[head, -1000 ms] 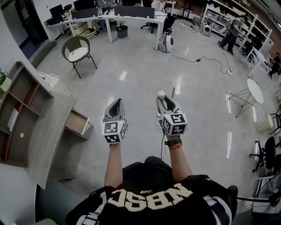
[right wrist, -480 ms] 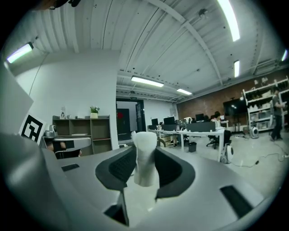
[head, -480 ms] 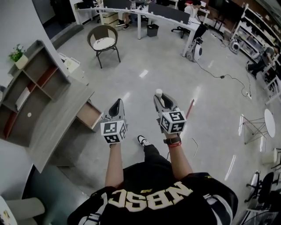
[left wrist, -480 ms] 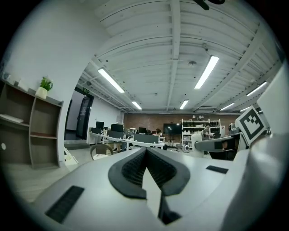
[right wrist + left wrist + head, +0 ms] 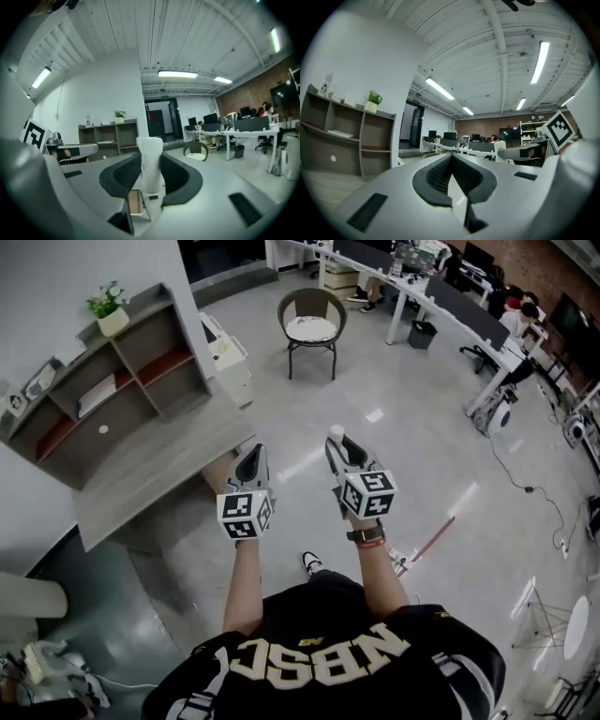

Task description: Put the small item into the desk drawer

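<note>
A small white cylinder (image 5: 149,161) stands upright between the dark pads of my right gripper (image 5: 149,172), which is shut on it. In the head view the cylinder (image 5: 337,433) pokes out of the right gripper (image 5: 339,443), held in the air above the floor. My left gripper (image 5: 251,456) hovers beside it, shut with nothing inside; its tips (image 5: 451,159) meet. The grey desk (image 5: 155,474) lies just left of the left gripper. Its wooden drawer (image 5: 221,472) stands open, partly hidden by that gripper, and shows low between the right jaws (image 5: 135,201).
A grey shelf unit (image 5: 103,390) with a potted plant (image 5: 111,307) sits on the desk against the wall. A white cabinet (image 5: 228,357) and a round chair (image 5: 311,326) stand beyond. A red stick (image 5: 433,540) lies on the floor at right. Office desks line the far side.
The view has swung round: desk, shelf and open drawer have moved from the far left toward the middle, close to the left gripper. Both grippers keep their pose, the cylinder still held.
</note>
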### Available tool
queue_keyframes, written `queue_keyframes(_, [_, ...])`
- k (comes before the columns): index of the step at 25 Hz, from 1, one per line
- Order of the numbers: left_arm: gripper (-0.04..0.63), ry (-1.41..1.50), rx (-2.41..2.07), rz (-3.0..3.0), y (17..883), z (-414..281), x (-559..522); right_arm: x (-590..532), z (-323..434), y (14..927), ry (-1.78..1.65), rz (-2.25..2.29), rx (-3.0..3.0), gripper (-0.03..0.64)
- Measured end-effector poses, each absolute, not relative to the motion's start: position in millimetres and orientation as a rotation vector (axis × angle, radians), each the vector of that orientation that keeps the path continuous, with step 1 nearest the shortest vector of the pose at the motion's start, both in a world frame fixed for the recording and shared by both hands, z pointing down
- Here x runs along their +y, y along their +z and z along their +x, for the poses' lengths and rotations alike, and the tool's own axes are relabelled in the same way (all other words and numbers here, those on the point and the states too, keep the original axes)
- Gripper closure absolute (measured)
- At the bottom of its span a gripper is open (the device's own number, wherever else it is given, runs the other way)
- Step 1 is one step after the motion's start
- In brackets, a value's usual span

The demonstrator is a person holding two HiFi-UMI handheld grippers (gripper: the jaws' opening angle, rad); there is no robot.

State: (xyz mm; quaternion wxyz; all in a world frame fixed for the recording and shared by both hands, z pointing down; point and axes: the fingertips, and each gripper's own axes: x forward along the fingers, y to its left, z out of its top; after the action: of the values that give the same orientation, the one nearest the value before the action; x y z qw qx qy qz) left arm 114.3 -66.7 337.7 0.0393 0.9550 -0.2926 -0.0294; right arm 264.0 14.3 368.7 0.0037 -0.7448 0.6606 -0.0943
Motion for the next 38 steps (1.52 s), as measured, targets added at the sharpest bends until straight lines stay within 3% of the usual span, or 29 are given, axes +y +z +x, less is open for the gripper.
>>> queue_keyframes(12, [0.583,-0.054,-1.415,2.668,370,56,-145,-125,221,394,-0.374,-1.913,2.520,0.481])
queue_keyframes(20, [0.583,0.006,-1.609,2.491,404,-9,-168,-173,153,435,-0.479,-1.677,2.723,0.480])
queue_keyframes(38, [0.583,0.154,-1.545,2.318,500,-69,-235,-241,50,543,-0.754,-1.562,2.977,0.482])
